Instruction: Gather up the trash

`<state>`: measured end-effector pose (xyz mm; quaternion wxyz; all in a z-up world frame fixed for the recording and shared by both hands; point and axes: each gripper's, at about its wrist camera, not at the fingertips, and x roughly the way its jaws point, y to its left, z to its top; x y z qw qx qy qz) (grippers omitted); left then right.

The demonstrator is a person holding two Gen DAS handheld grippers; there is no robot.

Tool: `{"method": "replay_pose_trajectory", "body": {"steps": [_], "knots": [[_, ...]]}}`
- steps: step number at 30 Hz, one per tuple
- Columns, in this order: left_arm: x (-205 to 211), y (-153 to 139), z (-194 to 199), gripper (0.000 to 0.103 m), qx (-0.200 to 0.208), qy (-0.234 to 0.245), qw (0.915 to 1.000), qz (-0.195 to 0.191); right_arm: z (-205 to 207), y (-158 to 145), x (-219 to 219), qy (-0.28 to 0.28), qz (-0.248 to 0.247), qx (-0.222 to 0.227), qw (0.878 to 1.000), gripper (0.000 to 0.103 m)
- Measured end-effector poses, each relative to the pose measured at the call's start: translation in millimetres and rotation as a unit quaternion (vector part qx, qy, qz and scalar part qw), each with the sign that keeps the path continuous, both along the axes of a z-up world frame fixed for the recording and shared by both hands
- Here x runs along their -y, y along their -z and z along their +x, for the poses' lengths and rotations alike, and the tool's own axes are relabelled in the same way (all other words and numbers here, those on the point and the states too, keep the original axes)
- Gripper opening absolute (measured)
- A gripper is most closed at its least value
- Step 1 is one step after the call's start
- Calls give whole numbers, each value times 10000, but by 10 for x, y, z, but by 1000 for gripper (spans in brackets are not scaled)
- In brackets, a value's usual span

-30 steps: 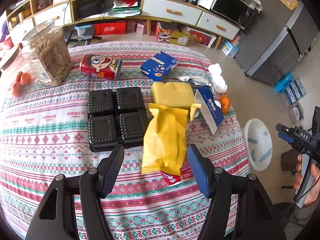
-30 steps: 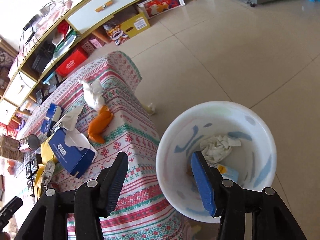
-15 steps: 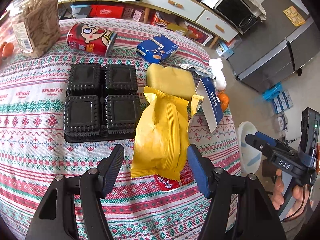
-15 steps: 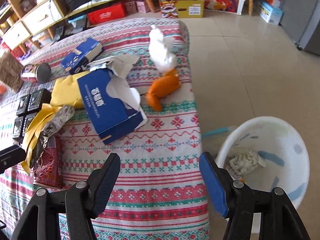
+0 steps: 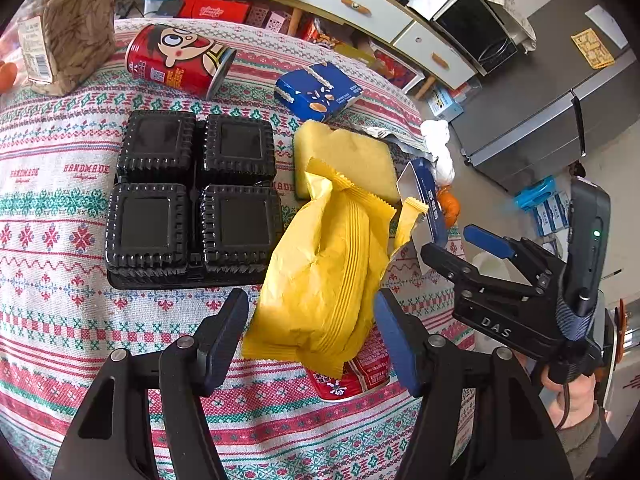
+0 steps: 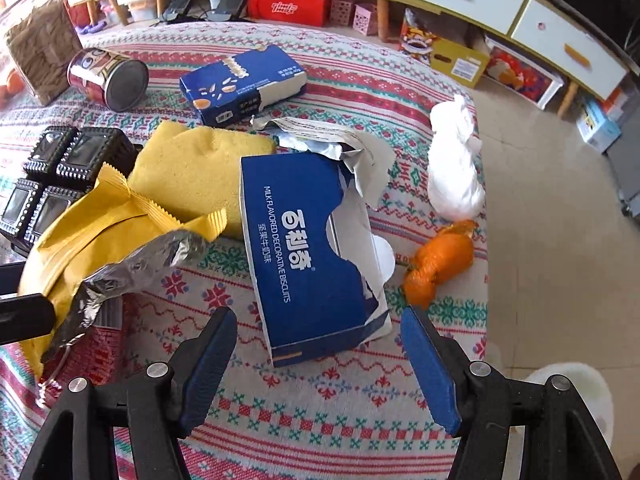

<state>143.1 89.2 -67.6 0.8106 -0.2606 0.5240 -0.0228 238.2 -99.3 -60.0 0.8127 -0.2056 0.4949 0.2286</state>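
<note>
A crumpled yellow snack wrapper (image 5: pixel 324 272) lies on the patterned tablecloth over a red wrapper (image 5: pixel 356 372). My left gripper (image 5: pixel 310 340) is open and low over the yellow wrapper's near end, which sits between the fingers without being pinched. A torn blue biscuit box (image 6: pixel 308 256) lies near the table's right edge. My right gripper (image 6: pixel 320 360) hangs open and wide just above the box's near end, holding nothing. It also shows in the left wrist view, right gripper (image 5: pixel 460 250). Beside the box lie an orange peel (image 6: pixel 440 264) and a white tissue wad (image 6: pixel 456 176).
A black four-cell tray (image 5: pixel 192 196), yellow sponge (image 6: pixel 200 164), small blue carton (image 6: pixel 244 80), red can (image 5: pixel 180 60) on its side, torn foil (image 6: pixel 340 144) and a seed jar (image 5: pixel 68 28) crowd the table. The white bin (image 6: pixel 572 384) stands on the floor, right of the table.
My right gripper swung from above the white bin to over the blue box on the table, and its jaws widened. My left gripper sank closer to the yellow wrapper.
</note>
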Motion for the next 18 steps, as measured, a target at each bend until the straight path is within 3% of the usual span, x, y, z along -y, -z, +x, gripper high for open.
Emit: {"method": "replay_pose_trajectory", "body": {"steps": [1, 3, 5, 7, 17, 18], "knots": [[-2, 4, -1, 66, 11, -1, 10000, -4, 26, 41, -11, 4, -58, -3, 10000, 72], [10, 6, 2, 50, 23, 37, 10000, 23, 63, 104, -22, -8, -107, -46, 9999, 70], [15, 1, -5, 47, 35, 53, 10000, 58, 78, 134, -24, -57, -44, -142, 9999, 56], [12, -20, -21, 44, 71, 64, 9999, 62, 60, 109, -19, -102, 0, -112, 9999, 51], [-56, -234, -206, 38, 228, -58, 9996, 146, -38, -121, 114, -10, 806, -608, 9949, 48], [-58, -258, -225, 38, 243, -72, 9994, 216, -49, -137, 141, 6, 942, -733, 9928, 30]]}}
